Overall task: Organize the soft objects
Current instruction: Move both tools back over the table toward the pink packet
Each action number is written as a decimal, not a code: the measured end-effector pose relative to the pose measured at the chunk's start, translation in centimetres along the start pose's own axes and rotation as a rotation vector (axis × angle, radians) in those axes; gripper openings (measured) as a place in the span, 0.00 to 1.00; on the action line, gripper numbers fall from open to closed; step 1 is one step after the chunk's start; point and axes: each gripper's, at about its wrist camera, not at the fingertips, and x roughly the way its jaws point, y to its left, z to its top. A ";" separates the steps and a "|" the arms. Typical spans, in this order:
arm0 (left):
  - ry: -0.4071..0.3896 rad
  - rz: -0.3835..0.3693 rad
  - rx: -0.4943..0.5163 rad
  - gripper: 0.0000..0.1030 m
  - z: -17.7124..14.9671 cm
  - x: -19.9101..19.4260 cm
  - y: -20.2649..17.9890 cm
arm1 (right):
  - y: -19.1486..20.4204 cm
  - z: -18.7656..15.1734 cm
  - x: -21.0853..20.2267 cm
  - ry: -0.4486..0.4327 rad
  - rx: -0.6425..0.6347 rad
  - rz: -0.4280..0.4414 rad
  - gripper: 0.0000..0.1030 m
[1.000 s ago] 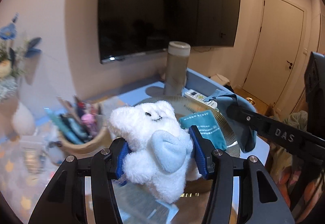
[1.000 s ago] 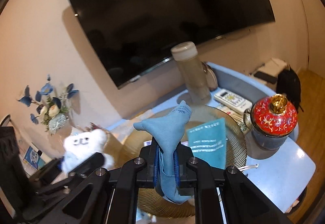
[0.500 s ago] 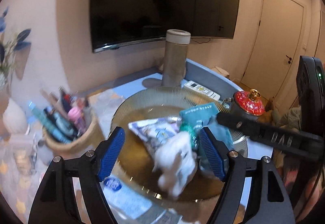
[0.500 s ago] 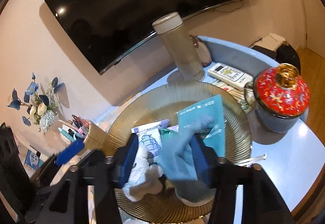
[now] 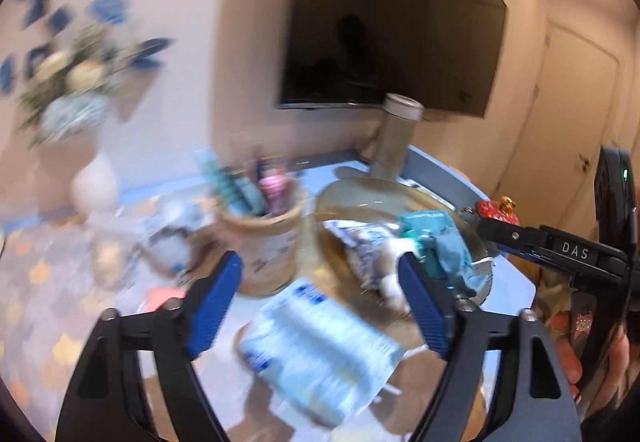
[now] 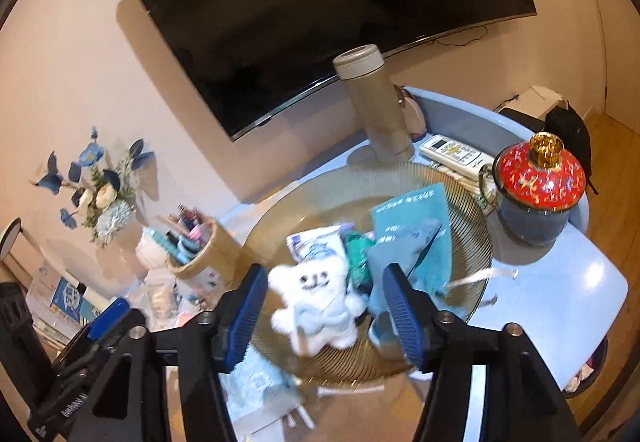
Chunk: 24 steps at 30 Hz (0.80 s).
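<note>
Both toys just dropped — white plush bear [image 6: 316,306] and blue fabric toy [image 6: 412,262] now lie in the glass plate [image 6: 472,226], so this placement looks done. Left gripper [image 5: 320,306] and right gripper [image 6: 324,318] jaws have just been opening; both gape wide, holding nothing.
</note>
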 end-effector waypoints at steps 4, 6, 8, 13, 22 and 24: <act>-0.008 0.075 -0.117 0.80 -1.7 -2.8 5.1 | 1.9 -1.7 0.3 0.045 -0.014 0.028 0.59; -0.009 0.115 -0.179 0.80 -2.5 -4.2 7.5 | 3.2 -2.8 0.3 0.059 -0.031 0.043 0.59; -0.021 0.206 -0.206 0.80 -3.4 -6.1 9.5 | 4.6 -3.8 0.4 0.072 -0.053 0.051 0.59; -0.051 0.376 -0.120 0.80 -4.8 -9.0 11.3 | 9.6 -6.6 1.0 0.124 -0.148 0.086 0.59; 0.062 0.442 -0.148 0.80 -9.3 -7.4 16.9 | 19.0 -11.8 4.3 0.204 -0.389 0.122 0.59; 0.090 0.458 -0.158 0.80 -10.4 -6.7 18.0 | 20.3 -12.8 5.4 0.230 -0.424 0.120 0.59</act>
